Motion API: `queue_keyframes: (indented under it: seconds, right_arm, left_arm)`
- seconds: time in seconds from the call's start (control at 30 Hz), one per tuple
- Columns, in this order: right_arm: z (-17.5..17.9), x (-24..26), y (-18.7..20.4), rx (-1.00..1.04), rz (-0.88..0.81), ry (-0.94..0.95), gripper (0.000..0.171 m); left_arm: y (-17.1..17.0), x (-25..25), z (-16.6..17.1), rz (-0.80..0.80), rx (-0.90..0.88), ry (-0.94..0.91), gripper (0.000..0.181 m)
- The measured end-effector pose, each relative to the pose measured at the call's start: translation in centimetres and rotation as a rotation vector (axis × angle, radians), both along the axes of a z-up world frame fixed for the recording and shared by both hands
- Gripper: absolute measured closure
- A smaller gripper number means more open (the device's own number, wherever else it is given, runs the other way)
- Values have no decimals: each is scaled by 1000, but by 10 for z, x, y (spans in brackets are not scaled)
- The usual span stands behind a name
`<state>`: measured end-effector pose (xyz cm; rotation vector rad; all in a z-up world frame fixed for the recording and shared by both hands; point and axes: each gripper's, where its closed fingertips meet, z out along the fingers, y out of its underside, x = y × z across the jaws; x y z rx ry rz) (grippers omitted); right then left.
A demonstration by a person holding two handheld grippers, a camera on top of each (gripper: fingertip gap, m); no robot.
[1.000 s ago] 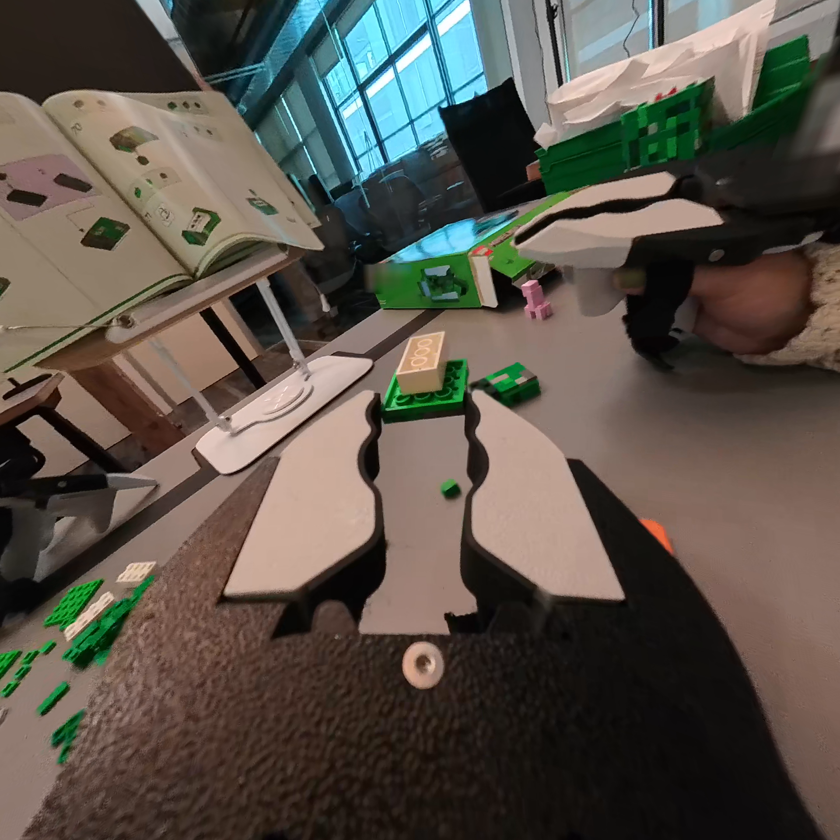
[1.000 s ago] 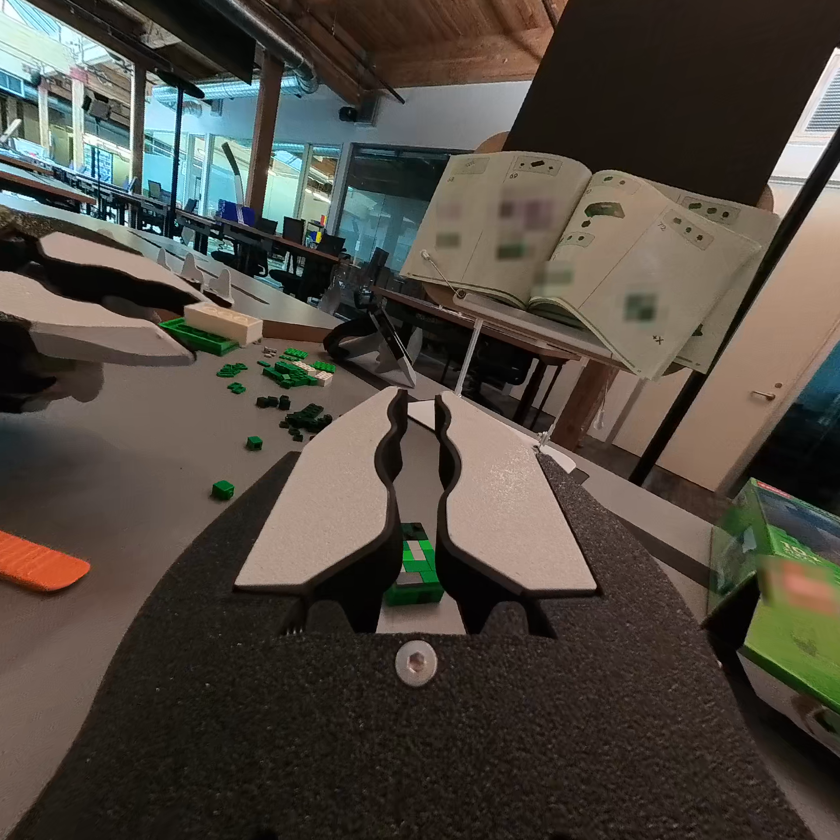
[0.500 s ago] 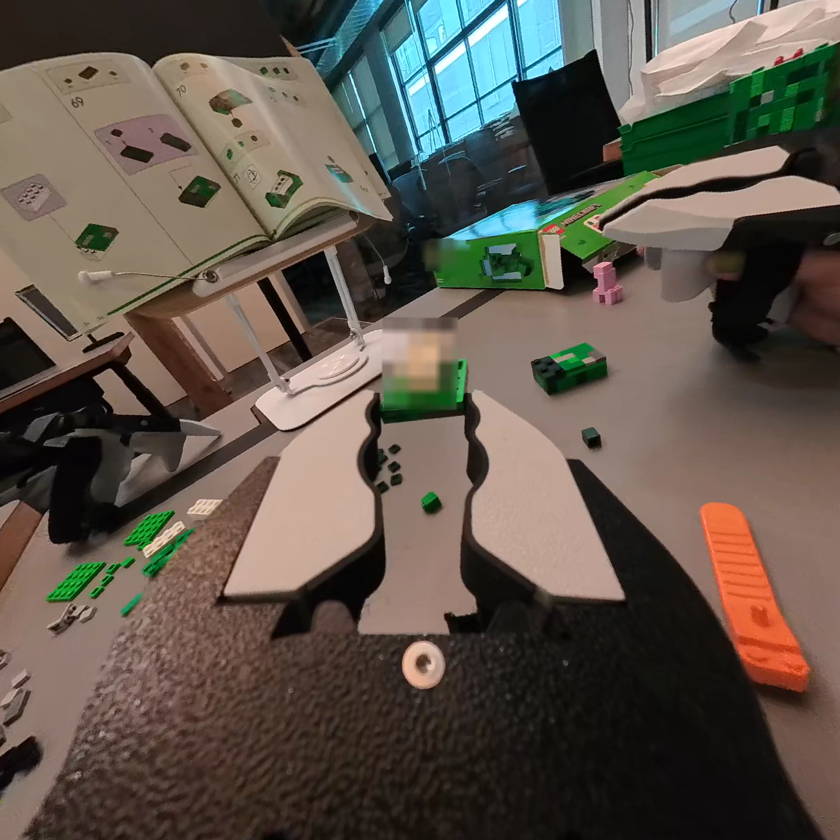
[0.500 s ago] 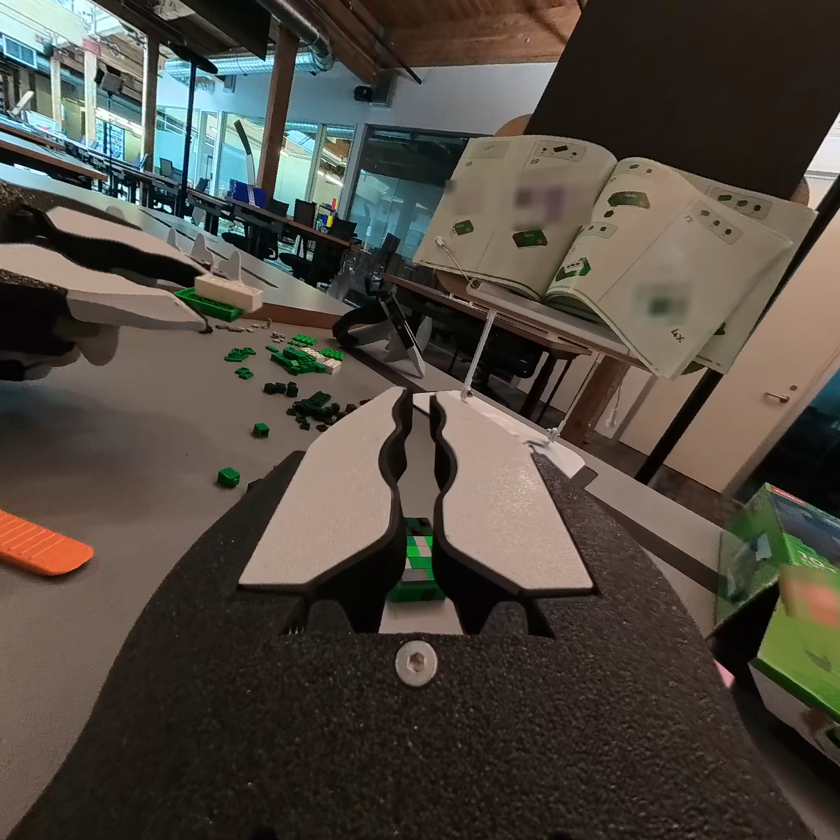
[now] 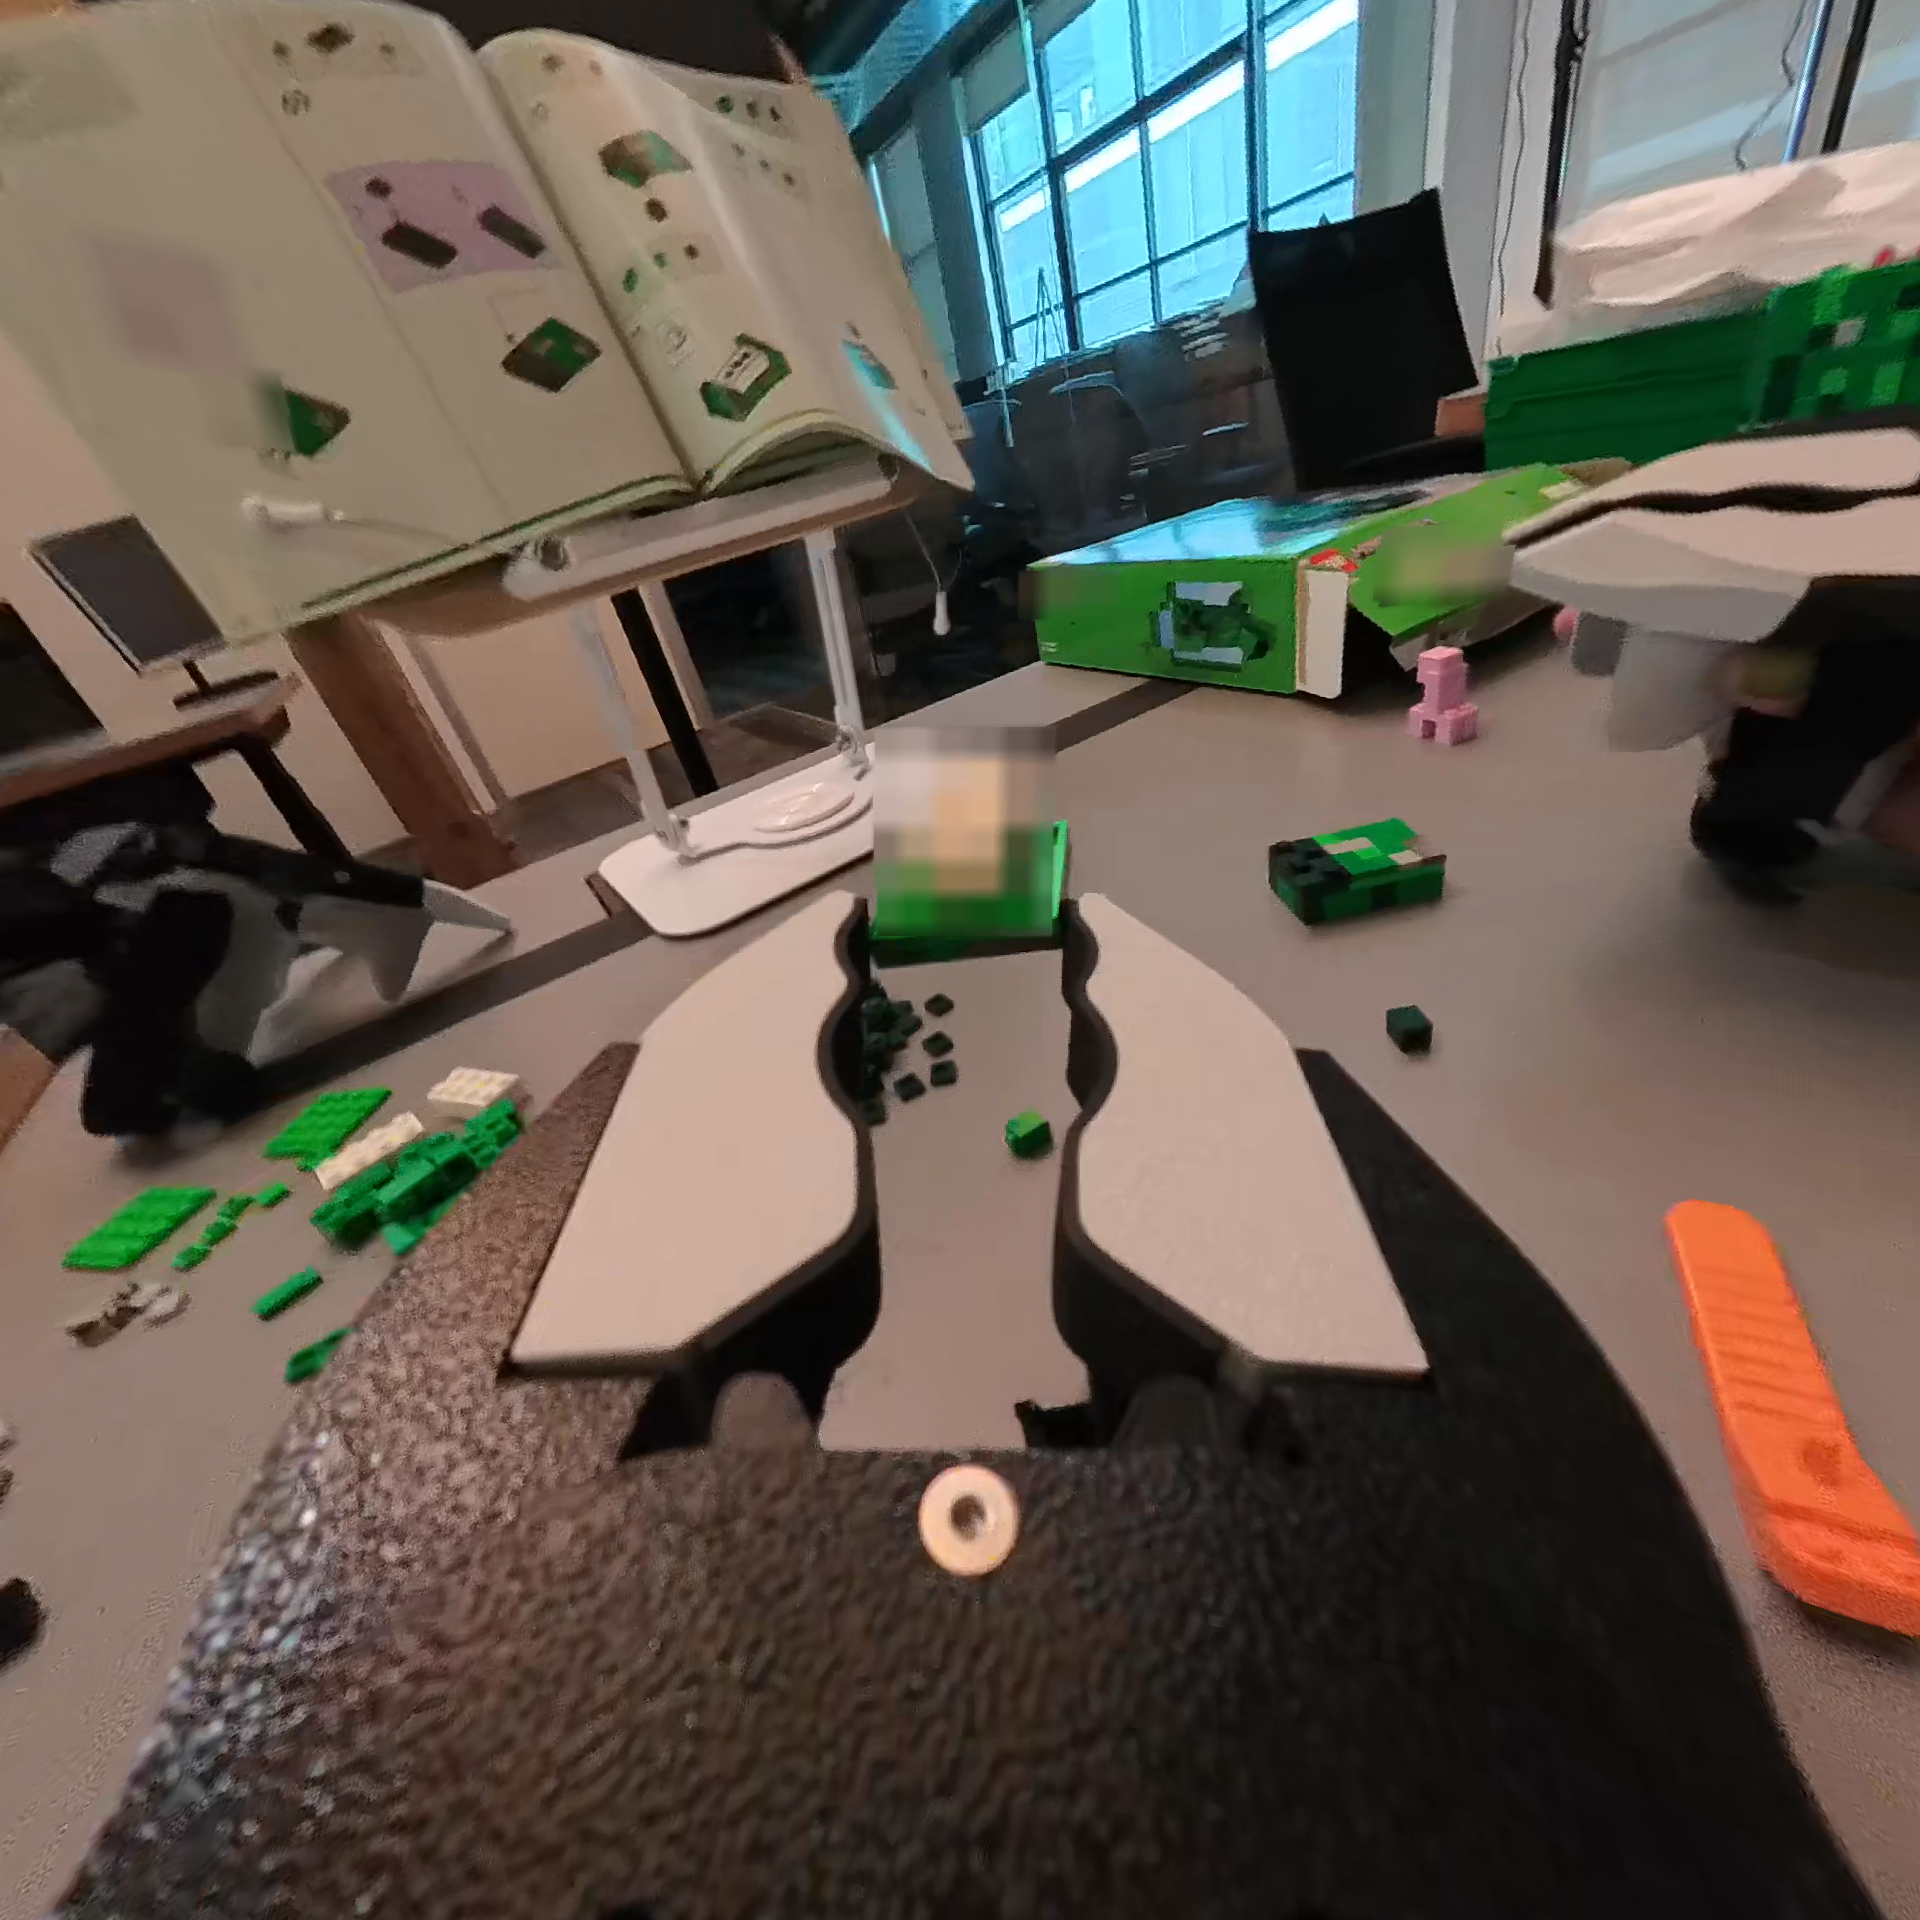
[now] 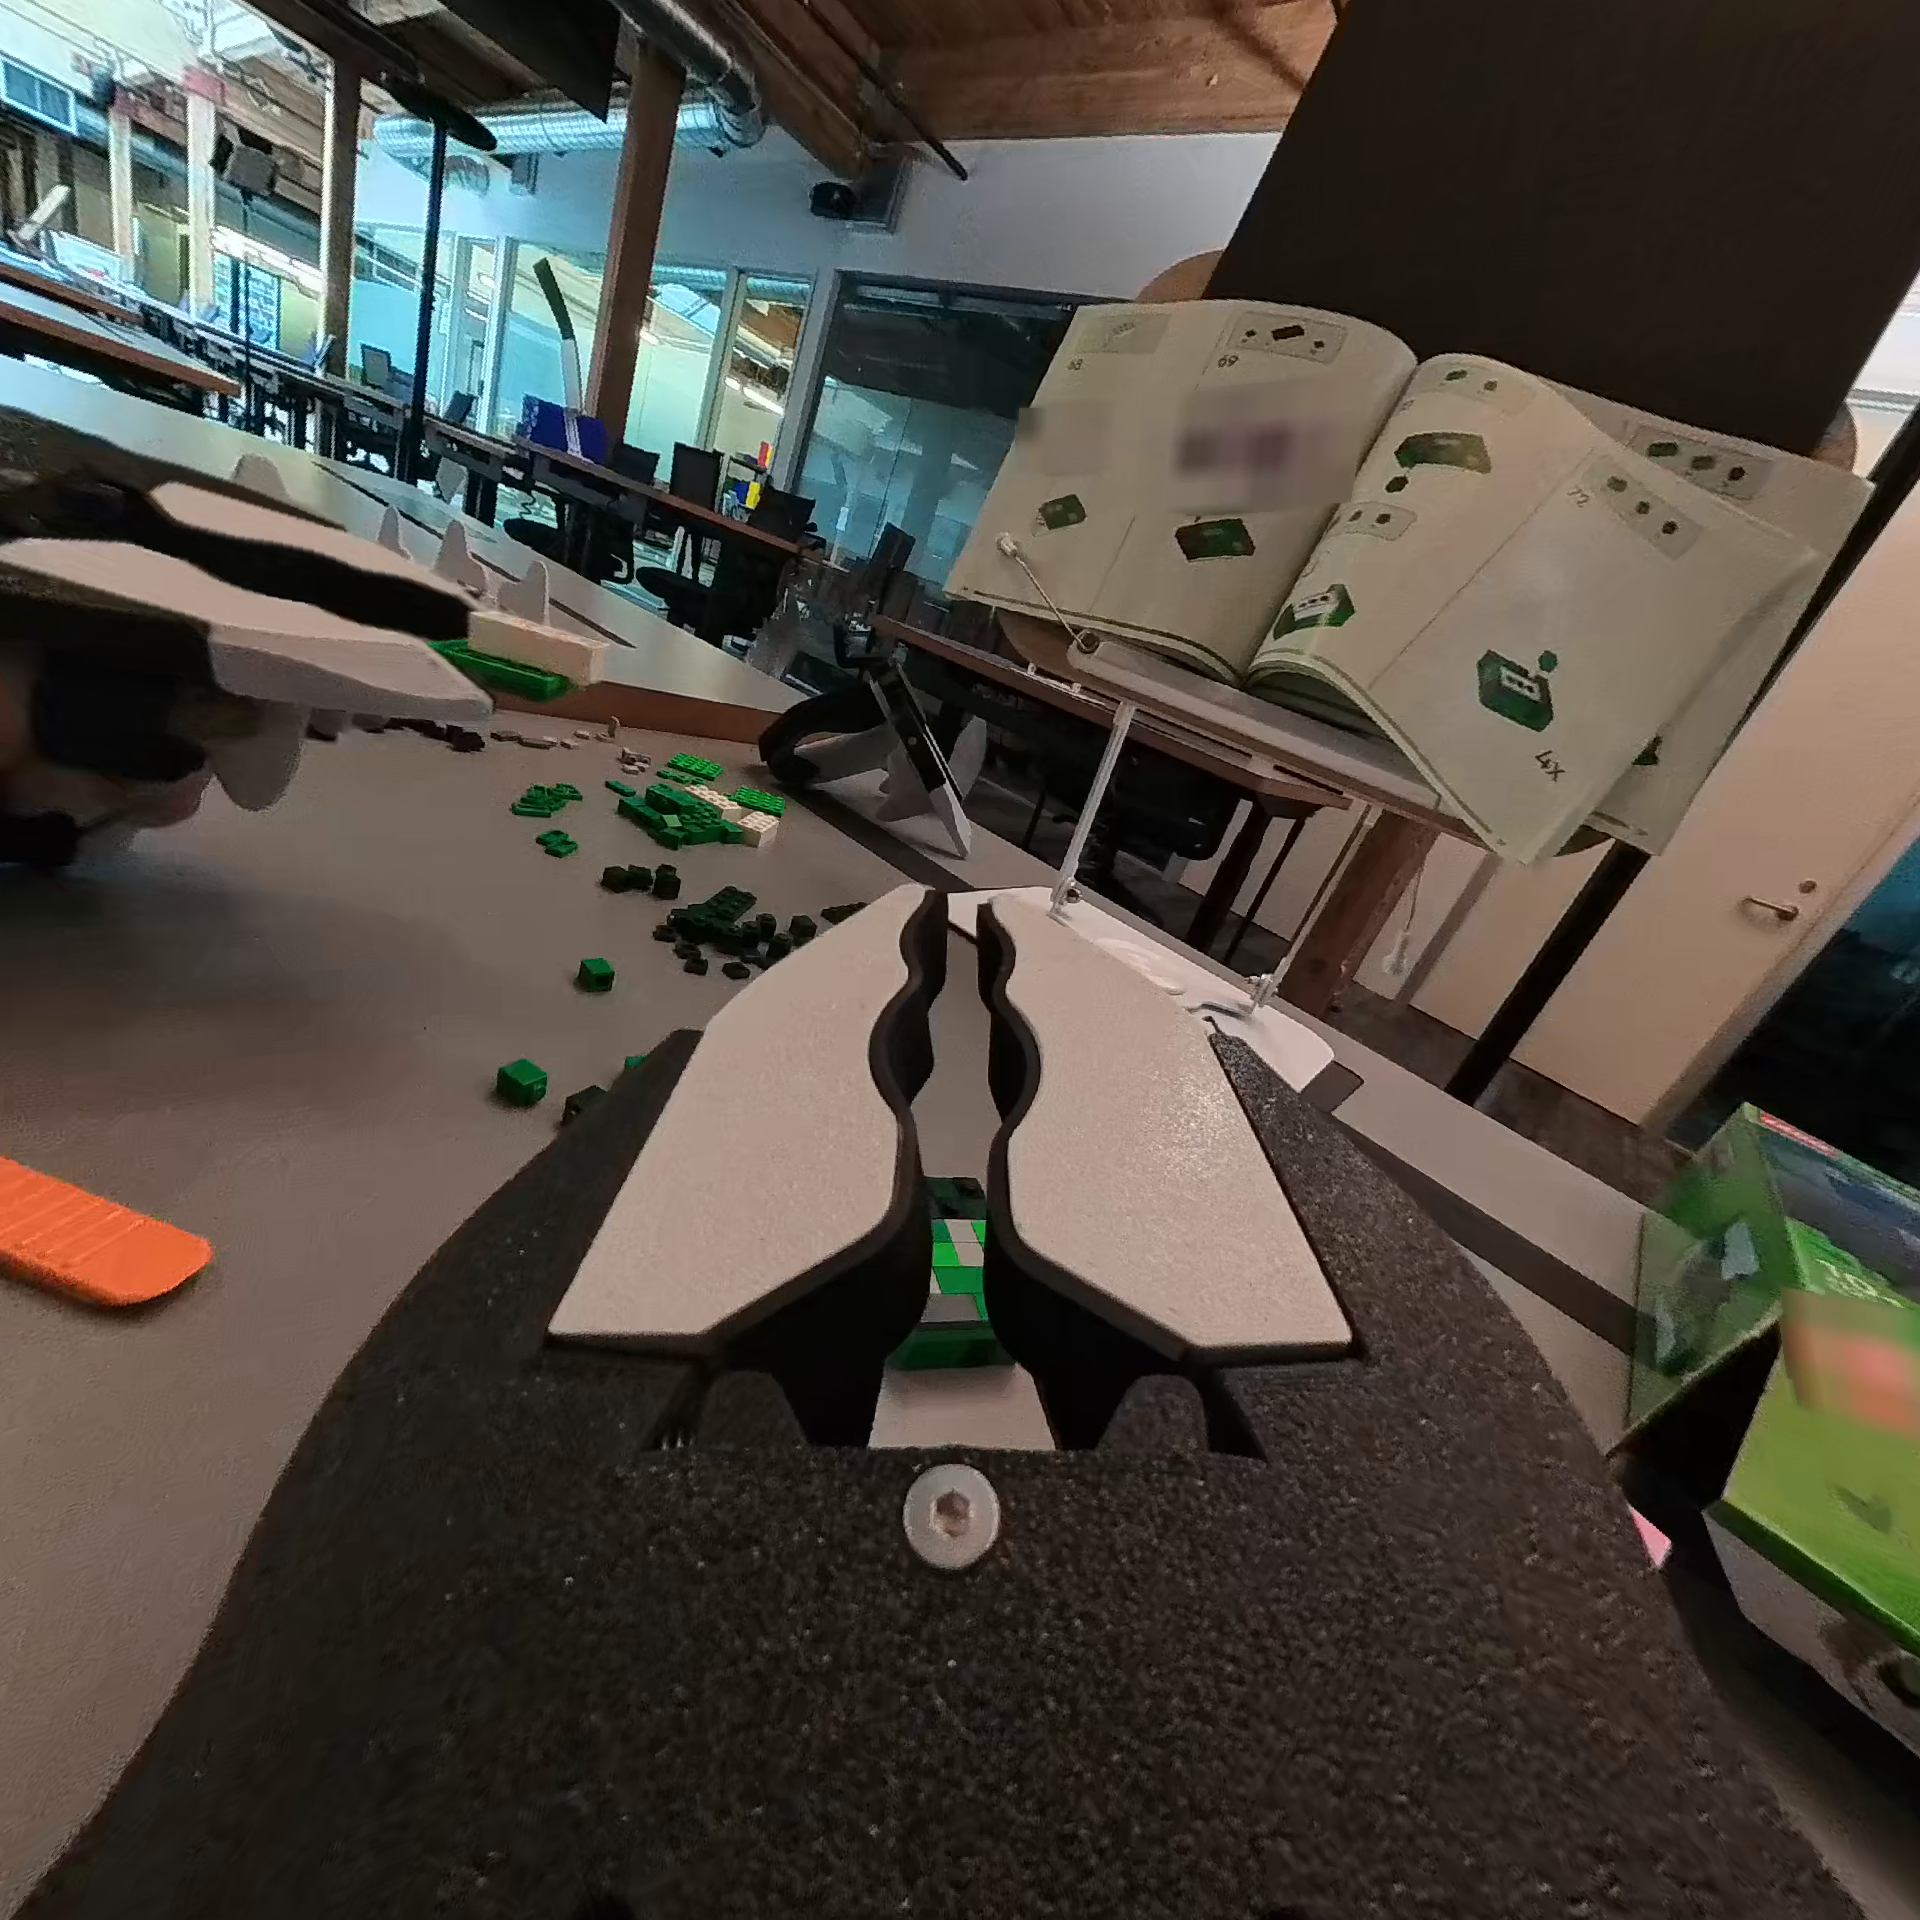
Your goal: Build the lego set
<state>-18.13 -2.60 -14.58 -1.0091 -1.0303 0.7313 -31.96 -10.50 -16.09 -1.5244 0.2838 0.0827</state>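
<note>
1. Filling the room is a big open office with tall windows, wood posts and rows of desks.
2. Next is the long grey table [image 5: 1558,1091], where all the lego lies.
3. An open book [image 5: 416,312] of building steps sits on a white stand at the table's far edge.
4. A green box [image 5: 1174,613] lies on its side near the far edge.
5. The left gripper [image 5: 964,925] has its jaws set apart, pinching a green plate [image 6: 499,670] at the tips, lifted off the table. A cream brick [image 6: 535,639] sits on top of the plate.
6. The right gripper [image 6: 961,904] hangs above the table with its jaws almost together, holding nothing.
7. An orange tool [image 5: 1766,1403] lies flat, near the left gripper.
8. A small green block [image 5: 1356,868] with dark and pale squares rests on the table under the right gripper.
9. Loose green bits [image 5: 405,1184] and dark bits [image 5: 904,1039] lie in little heaps.
10. A tiny pink pig [image 5: 1442,696] stands beside the box.
</note>
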Motion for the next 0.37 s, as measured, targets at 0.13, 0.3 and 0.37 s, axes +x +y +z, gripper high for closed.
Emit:
queue_keyframes:
  seconds: [0.13,0.3,0.37]
  right_arm:
    - [-1,-1,0,4,-1,-5,166]
    - [0,1,4,-6,-24,5,166]
    - [1,3,7,-12,-41,18,166]
  left_arm:
    - [0,-1,0,-7,-1,-36,146]
    - [2,10,-4,-34,-26,20,146]
    - [3,13,-5,-43,-29,38,146]
